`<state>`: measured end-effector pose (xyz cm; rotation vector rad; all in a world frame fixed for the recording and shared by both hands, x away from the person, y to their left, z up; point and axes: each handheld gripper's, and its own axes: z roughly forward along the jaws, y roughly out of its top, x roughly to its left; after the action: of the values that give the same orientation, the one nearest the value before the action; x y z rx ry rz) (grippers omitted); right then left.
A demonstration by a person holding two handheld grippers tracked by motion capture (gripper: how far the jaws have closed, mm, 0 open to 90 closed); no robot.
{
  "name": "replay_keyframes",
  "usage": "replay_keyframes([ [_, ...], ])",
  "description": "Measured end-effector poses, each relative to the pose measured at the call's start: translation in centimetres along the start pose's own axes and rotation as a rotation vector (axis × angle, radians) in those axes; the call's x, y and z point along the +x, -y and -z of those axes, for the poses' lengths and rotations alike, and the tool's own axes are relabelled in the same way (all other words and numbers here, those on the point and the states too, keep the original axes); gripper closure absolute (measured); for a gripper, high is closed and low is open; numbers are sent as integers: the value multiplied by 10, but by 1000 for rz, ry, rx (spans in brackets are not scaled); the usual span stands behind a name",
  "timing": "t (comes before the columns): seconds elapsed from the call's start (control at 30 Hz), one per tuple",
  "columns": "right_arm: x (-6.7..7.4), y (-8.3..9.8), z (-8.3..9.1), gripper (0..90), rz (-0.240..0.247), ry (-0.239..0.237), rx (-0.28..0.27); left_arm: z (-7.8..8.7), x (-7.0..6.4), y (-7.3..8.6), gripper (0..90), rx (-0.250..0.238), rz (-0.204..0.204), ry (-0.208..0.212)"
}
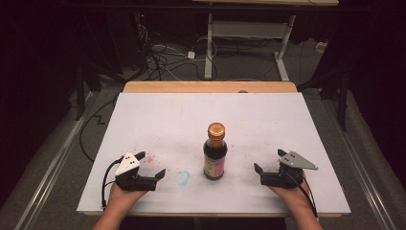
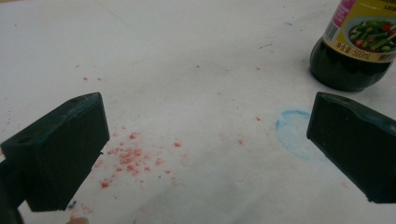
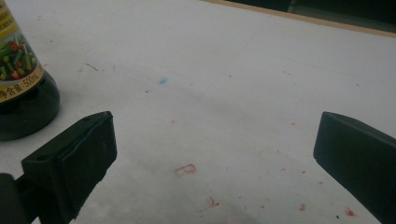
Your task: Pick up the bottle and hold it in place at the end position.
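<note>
A dark sauce bottle (image 1: 215, 152) with a copper-coloured cap and a colourful label stands upright in the middle of the white table top (image 1: 191, 120). My left gripper (image 1: 150, 165) rests near the front left of the table, jaws wide apart with nothing between them. The bottle (image 2: 357, 46) appears beyond its right jaw, at the upper right of the left gripper view. My right gripper (image 1: 270, 161) sits at the front right, also open and empty. In the right gripper view the bottle (image 3: 23, 88) stands at the far left, past the left jaw.
Red specks (image 2: 130, 156) and a blue ring mark (image 2: 294, 133) stain the table in front of the left gripper. A wooden edge (image 1: 210, 86) borders the far side. Cables (image 1: 163, 57) and a desk frame (image 1: 249, 43) lie on the floor beyond.
</note>
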<state>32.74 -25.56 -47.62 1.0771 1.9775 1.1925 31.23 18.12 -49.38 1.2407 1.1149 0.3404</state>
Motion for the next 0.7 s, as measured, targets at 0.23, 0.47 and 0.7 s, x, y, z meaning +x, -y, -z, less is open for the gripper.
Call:
replay_keyframes([
  [0.23,-2,2,1,5,2,7,10,0,-2,2,0,-6,-22,0],
  [0.47,0,1,2,5,5,7,9,1,-1,1,0,-7,-15,2],
  [0.7,2,-1,3,5,3,3,1,0,-2,2,0,12,-23,-1],
])
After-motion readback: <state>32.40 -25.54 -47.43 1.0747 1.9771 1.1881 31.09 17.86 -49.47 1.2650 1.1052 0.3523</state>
